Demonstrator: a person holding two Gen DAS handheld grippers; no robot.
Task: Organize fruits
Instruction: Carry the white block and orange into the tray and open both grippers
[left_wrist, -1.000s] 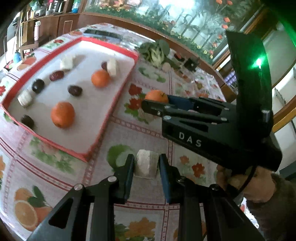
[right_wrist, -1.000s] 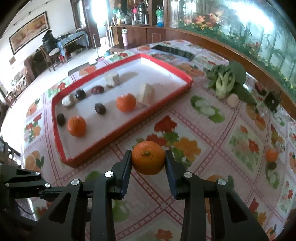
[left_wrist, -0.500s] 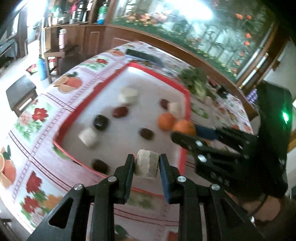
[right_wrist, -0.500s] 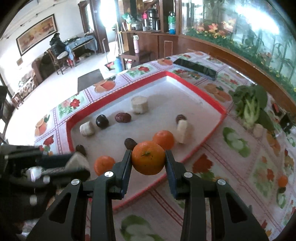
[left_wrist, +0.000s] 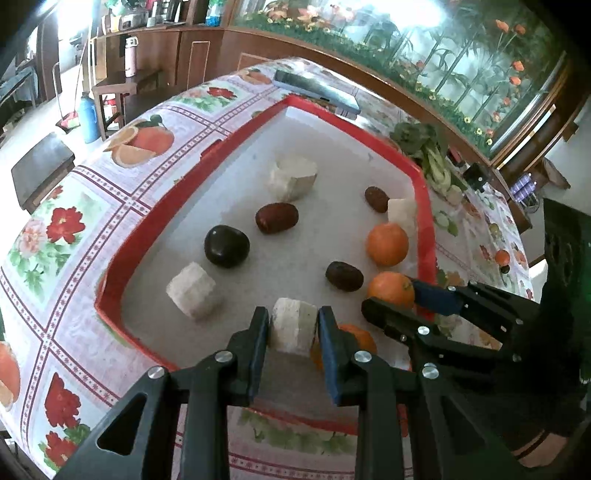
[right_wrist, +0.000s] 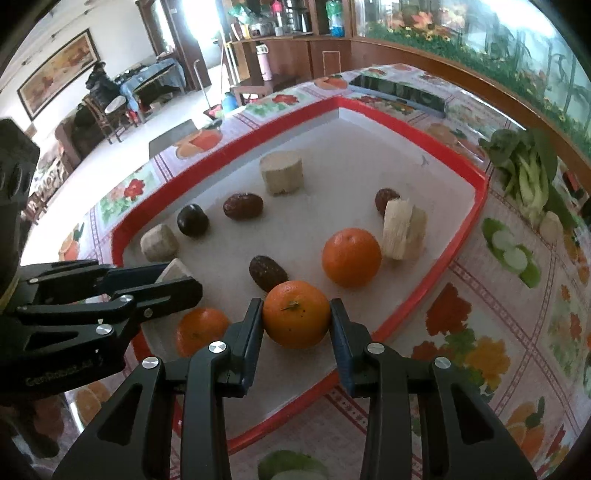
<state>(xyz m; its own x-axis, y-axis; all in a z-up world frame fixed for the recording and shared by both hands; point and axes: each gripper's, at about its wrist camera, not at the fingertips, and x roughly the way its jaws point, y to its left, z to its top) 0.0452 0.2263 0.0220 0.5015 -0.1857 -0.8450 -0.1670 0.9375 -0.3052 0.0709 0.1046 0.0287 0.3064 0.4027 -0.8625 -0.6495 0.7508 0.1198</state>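
My left gripper (left_wrist: 293, 326) is shut on a pale cut chunk (left_wrist: 293, 325) and holds it over the near end of the red-rimmed tray (left_wrist: 159, 206). My right gripper (right_wrist: 296, 319) is shut on an orange (right_wrist: 296, 314) over the tray's near right part (right_wrist: 461, 236). The right gripper with its orange (left_wrist: 391, 288) shows in the left wrist view. The left gripper (right_wrist: 173, 277) shows at the left of the right wrist view. The tray holds two more oranges (right_wrist: 351, 256) (right_wrist: 201, 330), several dark dates (right_wrist: 243, 206) and pale chunks (right_wrist: 280, 177).
The table has a flowered cloth (right_wrist: 480, 350). A green leafy vegetable (right_wrist: 528, 173) lies right of the tray. A dark flat device (right_wrist: 399, 92) lies beyond the tray's far end. A chair and stool stand past the table's left edge (left_wrist: 40, 166).
Both grippers have moved from the tablecloth to over the tray, each still holding its item. The tray is now closer and larger in both views.
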